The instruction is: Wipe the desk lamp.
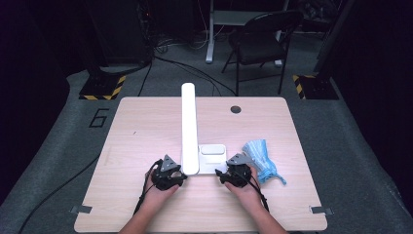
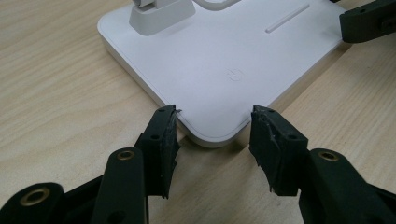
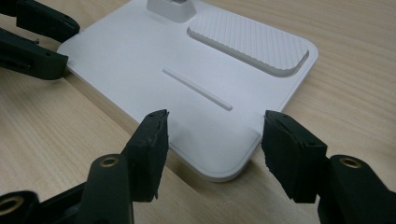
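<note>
A white desk lamp stands mid-table, its long arm (image 1: 189,122) running away from me over a flat square base (image 1: 213,165). My left gripper (image 1: 183,177) (image 2: 215,115) sits at the base's near left corner (image 2: 210,135), jaws apart, the rounded corner between them and the fingertips (image 2: 169,119) right at its edges. My right gripper (image 1: 220,175) (image 3: 215,119) straddles the near right corner (image 3: 224,168) the same way, jaws wide and open. The base top shows a power symbol (image 2: 232,74), a thin slot (image 3: 196,88) and a ribbed recess (image 3: 252,42).
A crumpled blue face mask (image 1: 261,160) lies just right of my right hand. A dark round grommet (image 1: 235,109) sits near the table's far edge. Beyond the table stand a black folding chair (image 1: 260,41) and floor stands with hazard-striped feet (image 1: 102,87).
</note>
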Available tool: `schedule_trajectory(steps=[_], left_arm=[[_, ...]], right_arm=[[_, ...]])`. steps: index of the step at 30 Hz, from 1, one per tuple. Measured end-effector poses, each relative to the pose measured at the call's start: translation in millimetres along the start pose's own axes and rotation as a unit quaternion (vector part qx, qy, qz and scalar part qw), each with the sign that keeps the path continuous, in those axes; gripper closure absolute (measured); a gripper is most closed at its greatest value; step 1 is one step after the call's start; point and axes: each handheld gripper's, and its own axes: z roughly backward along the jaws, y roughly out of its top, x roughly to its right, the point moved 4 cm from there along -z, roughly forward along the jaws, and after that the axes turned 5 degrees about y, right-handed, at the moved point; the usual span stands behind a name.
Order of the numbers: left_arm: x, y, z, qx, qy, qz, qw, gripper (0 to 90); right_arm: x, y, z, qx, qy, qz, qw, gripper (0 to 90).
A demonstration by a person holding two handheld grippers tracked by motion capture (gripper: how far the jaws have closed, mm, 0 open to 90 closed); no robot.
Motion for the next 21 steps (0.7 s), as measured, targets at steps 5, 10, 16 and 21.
schedule_trajectory(steps=[5, 10, 16, 21], left_arm=[[-0.4, 0.7, -0.1, 0.000, -0.001, 0.003, 1.0000, 51.0], [0.4, 0.8, 0.4, 0.000, -0.006, 0.003, 1.0000, 49.0], [-1.9, 4.0, 5.7, 0.013, -0.008, 0.009, 0.9998, 45.2], [-6.2, 7.5, 12.5, 0.021, -0.009, 0.013, 0.9997, 44.0]], right_arm=[[-0.9, -1.2, 0.1, -0.010, 0.000, 0.002, 0.9999, 40.3], [1.0, -1.7, -0.3, -0.007, 0.002, 0.002, 1.0000, 40.8], [0.0, -1.8, 2.8, -0.012, 0.008, -0.004, 0.9999, 40.6], [-1.4, -0.1, 9.2, -0.003, 0.007, -0.005, 1.0000, 40.1]])
